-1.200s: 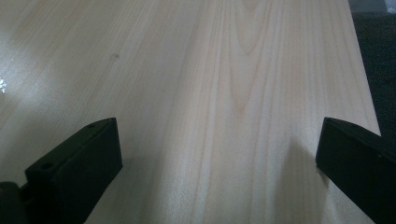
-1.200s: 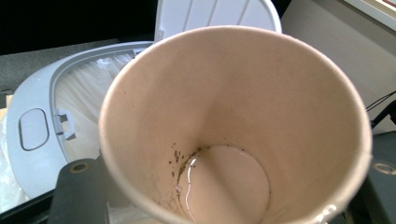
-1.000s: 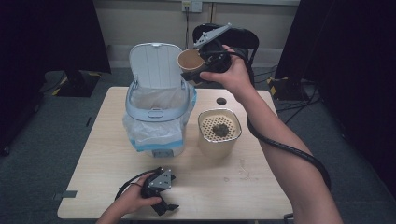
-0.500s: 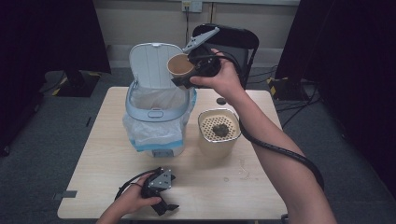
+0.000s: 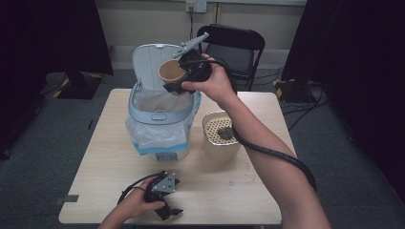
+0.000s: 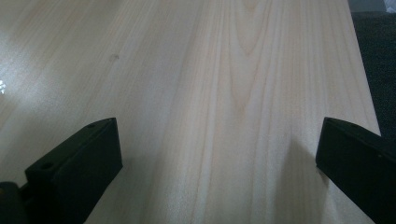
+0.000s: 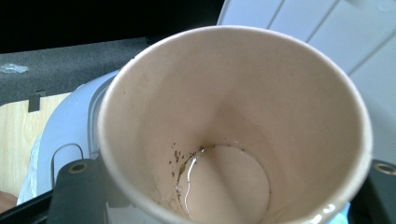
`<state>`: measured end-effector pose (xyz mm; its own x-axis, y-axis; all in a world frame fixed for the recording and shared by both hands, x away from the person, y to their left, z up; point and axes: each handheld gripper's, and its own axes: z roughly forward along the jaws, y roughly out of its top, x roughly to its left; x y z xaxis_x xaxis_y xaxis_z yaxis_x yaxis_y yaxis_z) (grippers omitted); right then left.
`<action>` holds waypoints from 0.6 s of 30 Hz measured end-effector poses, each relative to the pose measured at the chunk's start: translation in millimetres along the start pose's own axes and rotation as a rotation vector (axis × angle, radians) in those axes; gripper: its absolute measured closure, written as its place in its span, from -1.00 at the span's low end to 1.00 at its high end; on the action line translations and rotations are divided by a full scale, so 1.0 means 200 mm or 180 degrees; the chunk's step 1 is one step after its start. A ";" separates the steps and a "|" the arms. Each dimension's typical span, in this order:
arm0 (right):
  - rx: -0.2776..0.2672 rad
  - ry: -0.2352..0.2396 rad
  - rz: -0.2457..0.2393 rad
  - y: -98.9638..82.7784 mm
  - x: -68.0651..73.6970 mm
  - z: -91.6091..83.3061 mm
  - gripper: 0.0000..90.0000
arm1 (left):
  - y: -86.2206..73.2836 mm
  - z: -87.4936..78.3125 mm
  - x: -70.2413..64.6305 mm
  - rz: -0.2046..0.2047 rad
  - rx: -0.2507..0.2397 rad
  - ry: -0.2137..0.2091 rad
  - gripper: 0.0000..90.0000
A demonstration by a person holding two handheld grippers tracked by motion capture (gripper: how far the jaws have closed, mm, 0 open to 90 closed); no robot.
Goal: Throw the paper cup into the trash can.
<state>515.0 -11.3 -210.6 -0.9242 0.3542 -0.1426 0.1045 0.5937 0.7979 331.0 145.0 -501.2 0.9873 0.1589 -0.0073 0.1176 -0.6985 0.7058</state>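
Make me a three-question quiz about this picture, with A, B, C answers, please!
1. Where is the paper cup?
A. above the open bin
B. on the floor
C. on the chair

2. What colour is the bin's lid?
A. red
B. pale blue-white
C. black

3. How are the left gripper's jaws?
A. shut on a spoon
B. shut on the cup
C. open, nothing between them

Answers:
1. A, since the right gripper holds the cup over the bag-lined bin.
2. B, as the raised lid looks pale.
3. C, because the left gripper view has bare table between its jaws.
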 end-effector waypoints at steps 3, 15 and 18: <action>-0.0020 0.0025 0.0023 0.01 0.01 0.02 -0.40 | 0.00 0.00 0.00 -0.0003 -0.0004 -0.0003 -1.00; -0.0020 0.0100 0.0046 0.03 0.04 0.09 -0.41 | 0.00 0.00 0.00 0.0002 0.0020 -0.0001 -1.00; -0.0016 0.0108 0.0068 0.02 0.04 0.12 -0.41 | 0.00 0.00 0.00 0.0002 0.0012 0.0001 -1.00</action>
<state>515.9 11.0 -222.0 -0.9338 0.3420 -0.1054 0.1226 0.5825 0.8035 331.1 145.0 -500.9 0.9873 0.1588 -0.0067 0.1176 -0.7013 0.7031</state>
